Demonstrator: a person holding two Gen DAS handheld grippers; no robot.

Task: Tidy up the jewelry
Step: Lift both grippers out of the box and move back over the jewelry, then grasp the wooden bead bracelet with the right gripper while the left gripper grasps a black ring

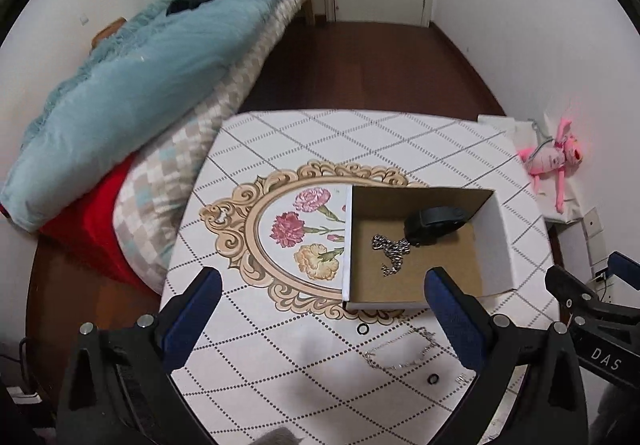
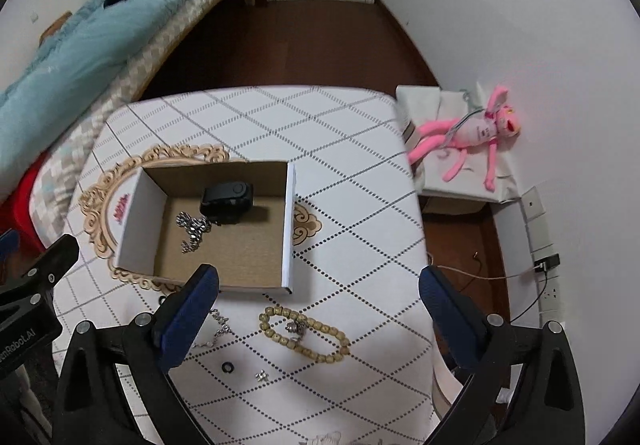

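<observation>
The cardboard box [image 2: 224,241] stands open on the patterned table [image 1: 360,141], and two pieces already lie on its floor: a black band [image 2: 228,201] at the far side and a silver chain [image 2: 194,227] just left of it. So I judge the sorting is partly done, and the moment falls between two pick-ups.

On the table, near the front wall of the box, more jewelry waits: a beaded bracelet [image 2: 304,337], a thin silver necklace [image 1: 400,353], two small black rings [image 1: 363,329] [image 2: 227,367] and a tiny silver piece [image 2: 261,375].

The left gripper [image 1: 324,309] and the right gripper [image 2: 318,305] both hang above this near edge, side by side and pointing steeply down. Their blue fingers [image 1: 192,321] [image 2: 188,321] are spread wide, and nothing is between them.

The next move, I think, asks one gripper to come down over one loose piece. The bracelet lies right under the right one, so it seems the easy choice. The rings are flat and small, and a pinch there may slip.
</observation>
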